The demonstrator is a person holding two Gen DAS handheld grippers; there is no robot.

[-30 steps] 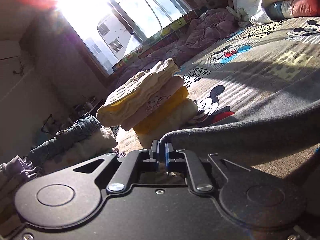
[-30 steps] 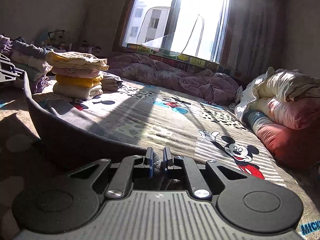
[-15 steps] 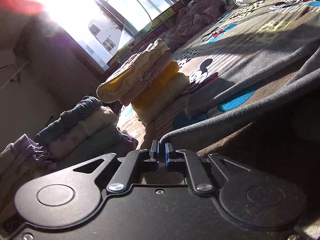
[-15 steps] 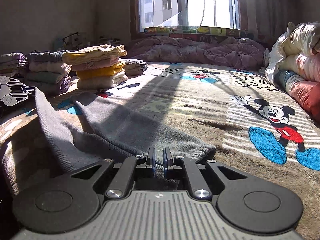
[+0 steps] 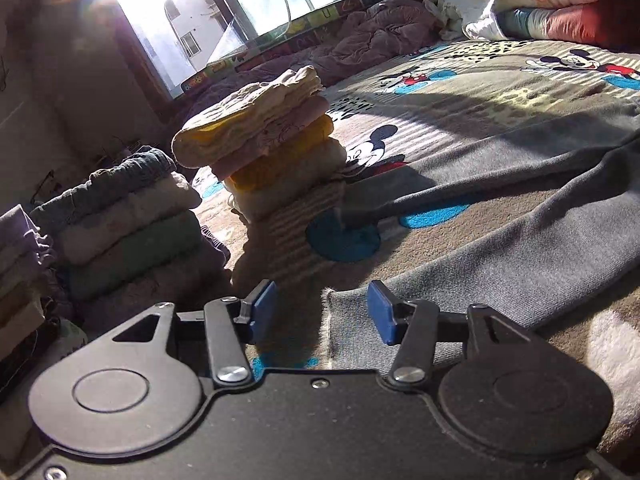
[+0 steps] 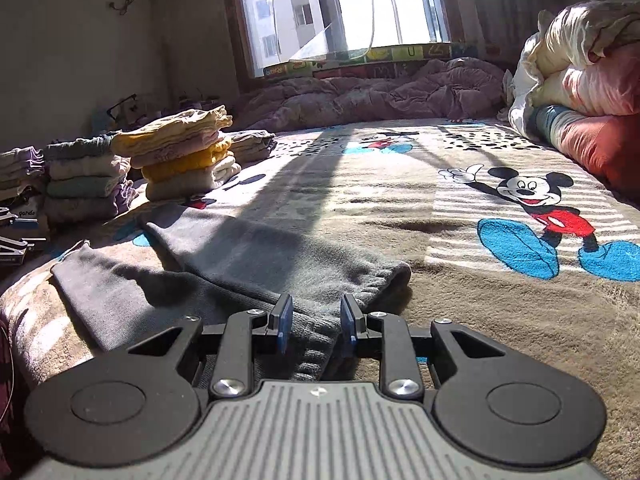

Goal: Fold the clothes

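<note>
We have just let go with both hands. A second ago each tool was pinched tight on the grey trousers (image 6: 224,268) and the cloth hung in a raised loop; now it lies flat on the Mickey Mouse blanket (image 6: 460,312) that covers the bed.

The left tool (image 5: 322,312) has its jaws opening and stands fairly wide, with a raw grey edge of the trousers lying between the blue pads but not pressed by them. The right tool (image 6: 312,328) is opening too, narrower than the left, and the ribbed cuff end lies loose between its pads.

In the right wrist view the trousers stretch from the tool at 6 o'clock out toward 10 o'clock, one leg laid over the other with a cuff at about 4 o'clock of the cloth's middle. We judge that the legs have been brought together lengthwise and set down, so one fold is done and the next needs a fresh grip, probably to bring one end over to the other.

The stack of folded clothes (image 6: 188,160) sits at 10 o'clock in that view, well apart from the trousers, with a second pile (image 6: 84,184) to its left.

For writing, we can read "panda" on a white label (image 6: 28,213) at 9 o'clock. The coloured letter strip (image 6: 380,58) under the window shows single letters, a "U" among them; the rest is too small to tell.
</note>
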